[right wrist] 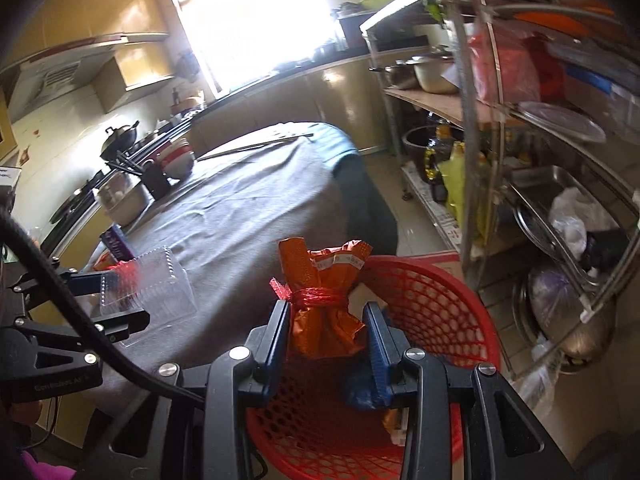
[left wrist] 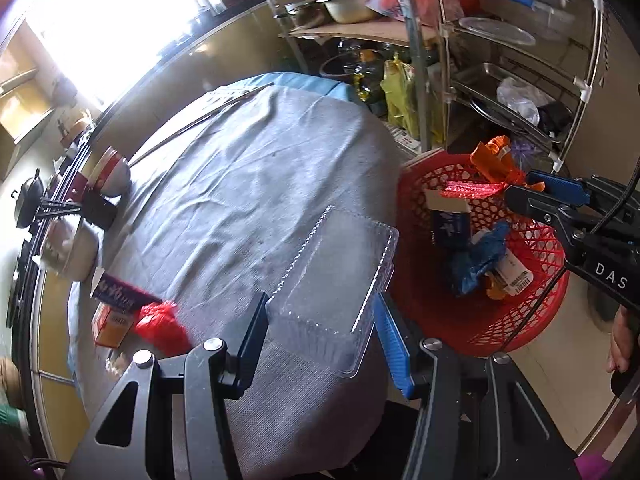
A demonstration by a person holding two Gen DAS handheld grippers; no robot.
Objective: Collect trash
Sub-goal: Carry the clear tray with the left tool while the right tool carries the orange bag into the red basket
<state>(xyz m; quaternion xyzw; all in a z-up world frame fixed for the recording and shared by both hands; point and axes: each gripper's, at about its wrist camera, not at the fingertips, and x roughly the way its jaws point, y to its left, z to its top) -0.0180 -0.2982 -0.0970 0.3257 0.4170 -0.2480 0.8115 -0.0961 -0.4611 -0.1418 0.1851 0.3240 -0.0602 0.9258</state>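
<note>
Your left tongs pinched a clear plastic clamshell box by its near end, the blue pads pressing its two sides, and held it above the edge of the tabletop, which was draped in a grey cloth. Your right tongs pinched an orange foil packet, tied at the neck with red string, and held it over the red mesh basket standing on the floor just beside the tabletop. Inside the basket lay a crumpled blue bag, a dark blue carton and some labelled scraps. Near the tabletop's left edge sat a purple box, an orange carton and a red net bag, close together. Farther back stood a red-and-white bowl and a dark cup holding chopsticks.
</note>
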